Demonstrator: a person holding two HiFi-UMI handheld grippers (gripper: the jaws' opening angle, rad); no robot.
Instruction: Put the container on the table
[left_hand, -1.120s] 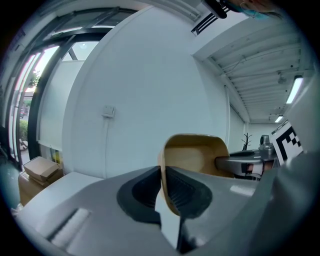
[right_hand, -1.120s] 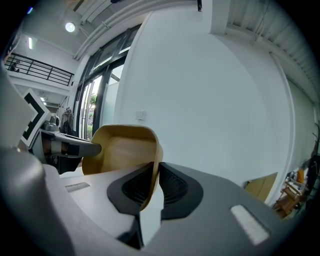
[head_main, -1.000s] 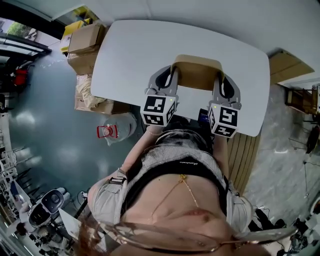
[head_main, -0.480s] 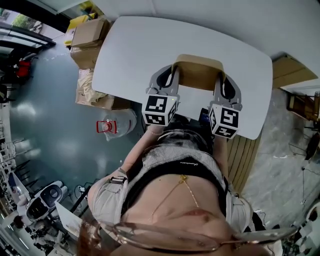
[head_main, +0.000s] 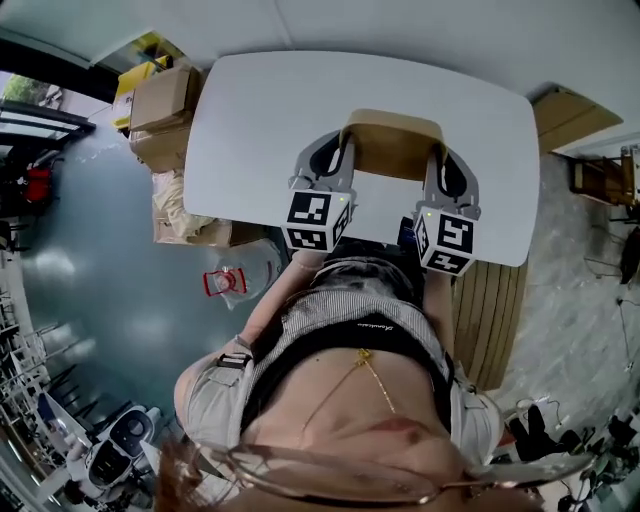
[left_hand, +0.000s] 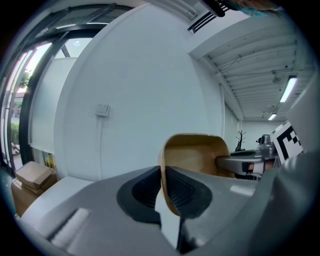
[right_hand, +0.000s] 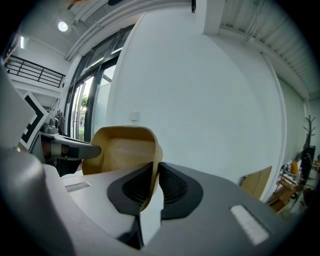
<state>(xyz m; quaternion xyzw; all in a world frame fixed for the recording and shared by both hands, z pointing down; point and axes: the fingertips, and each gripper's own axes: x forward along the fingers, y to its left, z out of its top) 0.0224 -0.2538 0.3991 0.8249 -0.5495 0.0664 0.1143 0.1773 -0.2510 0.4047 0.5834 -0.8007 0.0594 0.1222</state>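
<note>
Over the near half of the white table (head_main: 260, 110), the container (head_main: 395, 145) hangs between both grippers, in front of the person's chest. The head view can't settle whether its base touches the top or sits just above it.

Step in hand, as I judge it: the carry is done and the set-down is under way or about to start.

- Left gripper (head_main: 347, 150): jaws closed on the container's left wall. Its own view shows the thin rim (left_hand: 161, 165) pinched between the two dark pads.
- Right gripper (head_main: 436, 155): jaws closed on the opposite wall in the same way, with the rim (right_hand: 154, 167) squeezed between the pads.
- Each gripper shows across the container in the other's view, so the hold is symmetric, one on each side.

Next move, my reading: lower both grippers together and level until the base rests flat, then part the jaws and draw them outward, clear of the walls. If one side releases early, the container would tip.

The container:
- It is tan and wood-coloured, open-topped and roughly rectangular with rounded corners.
- The walls are thin and smooth, and the inside looks empty as far as it shows.
- It sits upright and reasonably level.

Cardboard boxes (head_main: 165, 95) stand on the floor past the table's left end, well apart from the work.
</note>
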